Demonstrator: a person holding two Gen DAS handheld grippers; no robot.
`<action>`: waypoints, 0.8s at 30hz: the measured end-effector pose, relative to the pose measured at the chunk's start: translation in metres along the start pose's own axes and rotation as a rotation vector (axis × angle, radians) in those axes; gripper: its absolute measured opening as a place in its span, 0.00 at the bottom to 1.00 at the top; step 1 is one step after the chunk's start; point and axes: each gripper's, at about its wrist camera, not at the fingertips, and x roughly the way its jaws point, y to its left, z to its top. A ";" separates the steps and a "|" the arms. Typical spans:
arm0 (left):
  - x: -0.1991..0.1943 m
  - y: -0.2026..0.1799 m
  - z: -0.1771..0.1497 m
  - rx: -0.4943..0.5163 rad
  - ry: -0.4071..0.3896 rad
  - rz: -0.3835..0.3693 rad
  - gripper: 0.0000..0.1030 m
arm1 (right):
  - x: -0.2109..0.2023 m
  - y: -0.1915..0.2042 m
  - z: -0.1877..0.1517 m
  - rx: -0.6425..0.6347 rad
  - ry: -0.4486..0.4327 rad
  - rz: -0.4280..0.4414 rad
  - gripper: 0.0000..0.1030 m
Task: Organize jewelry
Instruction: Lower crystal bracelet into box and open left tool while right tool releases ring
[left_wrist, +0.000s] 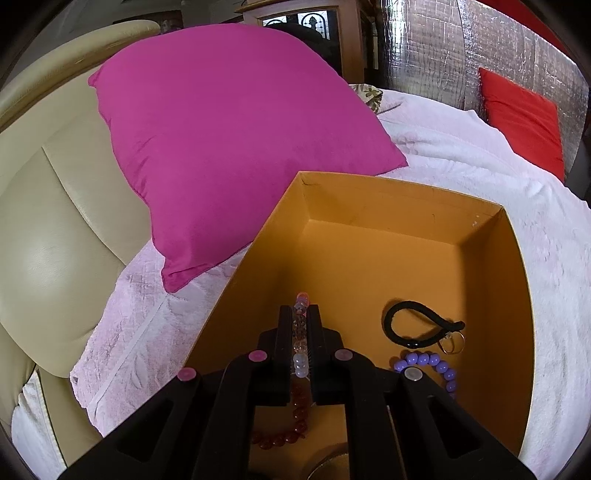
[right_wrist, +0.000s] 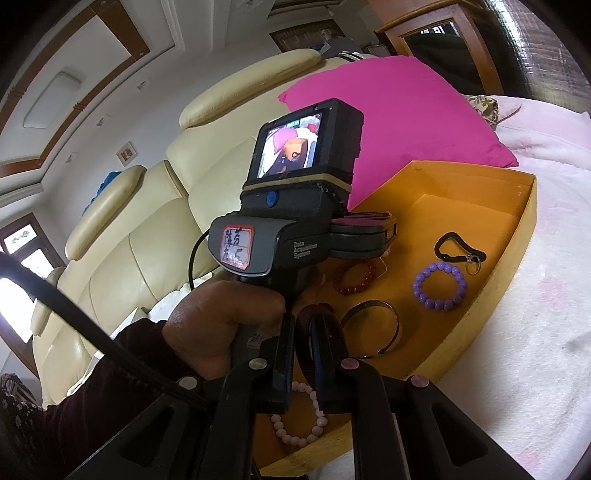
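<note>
An open orange box (left_wrist: 513, 266) lies on the white blanket and also shows in the right wrist view (right_wrist: 524, 206). My left gripper (left_wrist: 300, 314) is shut on a mixed clear and pink bead bracelet (left_wrist: 301, 343) and holds it over the box. My right gripper (right_wrist: 303, 325) is shut on a dark red band (right_wrist: 304, 332) above the box's near end. In the box lie a purple bead bracelet (right_wrist: 439, 285), a red bead bracelet (right_wrist: 354, 277), a black cord with a ring (right_wrist: 456, 249), a metal bangle (right_wrist: 373, 325) and a pale pink bead bracelet (right_wrist: 299, 417).
A magenta pillow (left_wrist: 229, 147) leans on the cream leather sofa (left_wrist: 55, 240) just behind the box. A red cushion (left_wrist: 524, 122) lies at the far right. The left hand-held gripper body with its screen (right_wrist: 295, 192) fills the middle of the right wrist view.
</note>
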 end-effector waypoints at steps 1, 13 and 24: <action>0.000 0.000 0.000 0.001 0.000 -0.001 0.07 | 0.000 0.001 0.000 -0.002 0.000 -0.001 0.10; 0.002 0.006 0.000 -0.015 0.005 0.000 0.07 | 0.004 0.002 -0.001 -0.012 0.012 0.001 0.10; 0.005 0.010 -0.001 -0.023 0.016 0.015 0.07 | 0.010 -0.001 -0.003 0.000 0.034 -0.007 0.10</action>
